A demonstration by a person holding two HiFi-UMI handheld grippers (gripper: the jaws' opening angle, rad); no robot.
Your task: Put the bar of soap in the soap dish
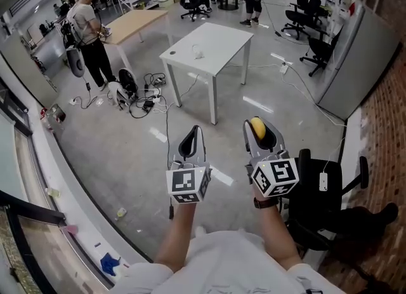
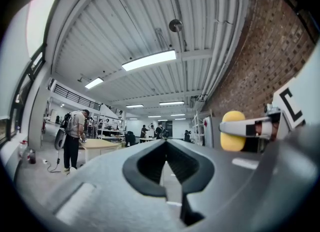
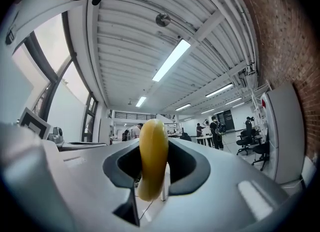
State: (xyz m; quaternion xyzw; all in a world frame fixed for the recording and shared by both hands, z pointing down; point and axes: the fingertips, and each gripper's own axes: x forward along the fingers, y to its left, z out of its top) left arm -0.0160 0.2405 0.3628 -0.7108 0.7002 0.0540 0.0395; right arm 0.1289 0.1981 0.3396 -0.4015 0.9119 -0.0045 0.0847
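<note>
The yellow bar of soap (image 1: 257,127) stands on edge between the jaws of my right gripper (image 1: 256,123), which is shut on it. In the right gripper view the soap (image 3: 152,158) fills the gap between the jaws and sticks up above them. My left gripper (image 1: 193,131) is held level beside it, a little to the left, shut with nothing in it. The left gripper view looks along its closed jaws (image 2: 167,145) and catches the soap (image 2: 233,132) at the right. Both grippers are held in the air over the floor. No soap dish can be made out for sure.
A white table (image 1: 219,32) with a small pale object (image 1: 197,51) stands ahead on the concrete floor. A person (image 1: 85,29) stands at a wooden table at the left, near cables (image 1: 143,93). A black office chair (image 1: 317,207) is close at my right, by a brick wall.
</note>
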